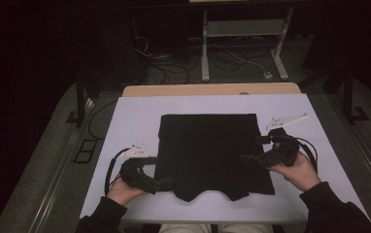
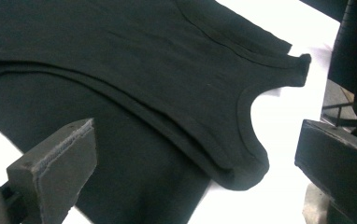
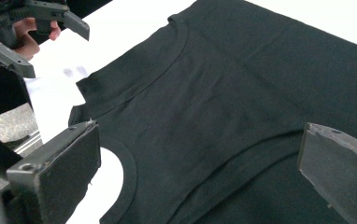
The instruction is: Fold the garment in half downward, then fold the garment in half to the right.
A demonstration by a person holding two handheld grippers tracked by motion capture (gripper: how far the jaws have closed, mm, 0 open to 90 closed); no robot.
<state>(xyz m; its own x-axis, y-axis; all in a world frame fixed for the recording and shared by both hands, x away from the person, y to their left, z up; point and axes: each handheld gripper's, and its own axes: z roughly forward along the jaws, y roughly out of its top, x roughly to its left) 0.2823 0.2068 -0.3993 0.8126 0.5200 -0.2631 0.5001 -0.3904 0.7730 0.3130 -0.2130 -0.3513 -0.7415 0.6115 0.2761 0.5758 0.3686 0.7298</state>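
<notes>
Black garment [image 1: 212, 155] flat on table [image 1: 135, 116] | both claws wide, flanking

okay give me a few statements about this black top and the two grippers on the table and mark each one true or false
1. The black garment lies flat on the white table. True.
2. The left gripper is clamped on the cloth. False: its jaws stand wide apart with nothing between them.
3. The right gripper is open above the garment. True.
4. The garment is red. False: it is black.
5. The garment's neckline end points toward the person. True: the scooped edge lies at the near side of the table.
6. The garment hangs off the far edge of the table. False: bare white table shows beyond its far hem.
</notes>
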